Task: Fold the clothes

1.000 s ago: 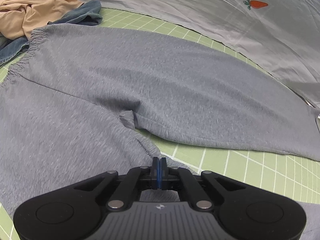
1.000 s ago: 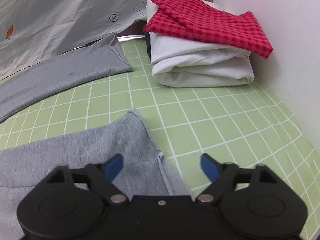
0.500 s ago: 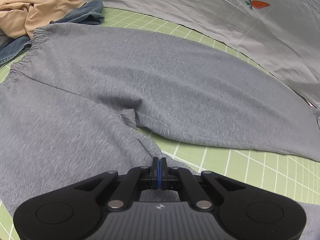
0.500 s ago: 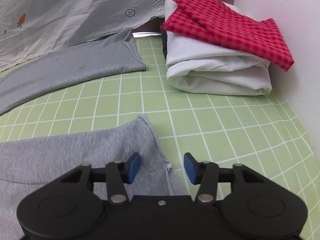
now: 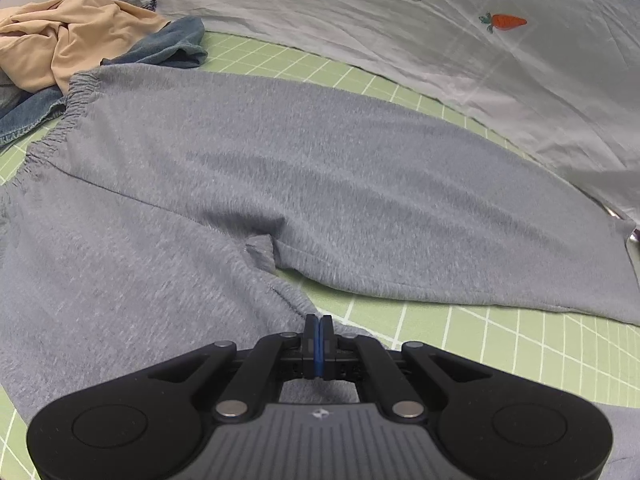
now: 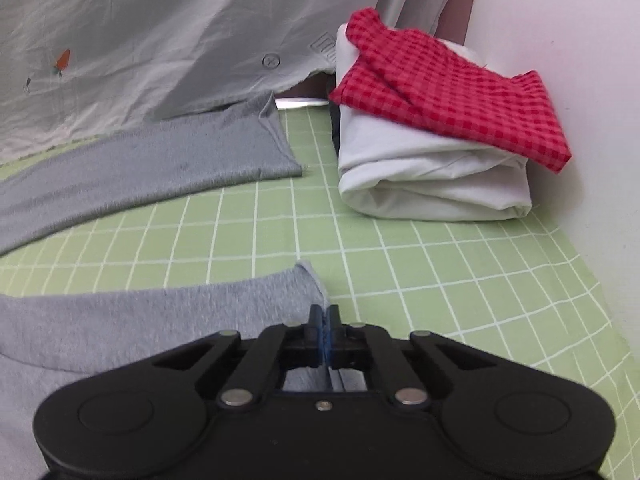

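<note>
Moved: right gripper (image 6: 324, 316) fingers, apart a second ago, now clench the near leg's hem.
Left gripper (image 5: 318, 325): clenched on the inner leg edge.
Grey trousers (image 5: 300, 168): flat, legs splayed.

1. The grey trousers (image 5: 320, 184) run off the left wrist view's left and lower edges; their waistband's far end is cut off at the left.
2. The beige garment (image 5: 60, 44) and the blue denim piece (image 5: 168, 48) beneath it are cropped at the left edge; their shapes cannot be told.
3. The left gripper (image 5: 319, 330) hides the trouser edge under its closed tips.
4. In the right wrist view, the right gripper (image 6: 323, 322) covers the hem of the near trouser leg (image 6: 160, 312) where its tips pinch it.
5. The white folded cloth (image 6: 432, 176) is partly hidden under the red checked cloth (image 6: 448, 100).
6. Print on the grey sheet (image 6: 160, 40) is too small to read.
</note>
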### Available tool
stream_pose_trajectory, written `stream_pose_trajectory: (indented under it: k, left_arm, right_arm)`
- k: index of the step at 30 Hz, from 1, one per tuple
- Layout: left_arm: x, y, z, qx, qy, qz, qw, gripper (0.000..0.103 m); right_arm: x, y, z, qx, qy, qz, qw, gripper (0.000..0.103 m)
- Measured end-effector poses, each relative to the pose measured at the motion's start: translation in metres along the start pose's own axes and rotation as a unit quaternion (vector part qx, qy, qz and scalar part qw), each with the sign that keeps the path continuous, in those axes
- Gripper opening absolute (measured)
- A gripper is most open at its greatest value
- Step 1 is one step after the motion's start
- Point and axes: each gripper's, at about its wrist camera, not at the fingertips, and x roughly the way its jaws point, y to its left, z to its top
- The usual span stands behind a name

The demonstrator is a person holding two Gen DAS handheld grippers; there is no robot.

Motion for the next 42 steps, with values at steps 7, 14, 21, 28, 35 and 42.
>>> stream_pose_trajectory:
  k: [7, 14, 21, 28, 35, 42]
  left_arm:
    - [-0.008, 0.002, 0.065, -0.032, -0.083, -0.003, 0.996, 0.0]
    - [0.007, -0.012, 0.102, -0.026, -0.125, 0.016, 0.9917, 0.04]
    - [0.022, 0.016, 0.039, -0.045, -0.039, 0.042, 0.9973, 0.053]
    - [0.018, 0.042, -0.003, -0.076, 0.008, 0.065, 0.995, 0.053]
    - [0.002, 0.065, -0.011, -0.112, -0.005, 0.08, 0.9905, 0.055]
    - [-0.022, 0.094, -0.023, -0.134, -0.025, 0.094, 0.9862, 0.056]
  right_arm:
    - [0.015, 0.009, 0.094, -0.004, -0.088, 0.009, 0.996, 0.001]
    - [0.068, 0.018, 0.144, 0.038, -0.097, -0.029, 0.994, 0.045]
    - [0.083, 0.013, 0.069, 0.101, 0.005, -0.008, 0.995, 0.047]
    - [0.114, 0.05, 0.048, 0.117, 0.043, 0.034, 0.992, 0.048]
    - [0.129, 0.076, 0.055, 0.056, 0.051, -0.018, 0.997, 0.0]
    - [0.057, 0.036, 0.018, 0.057, 0.035, -0.087, 0.994, 0.0]
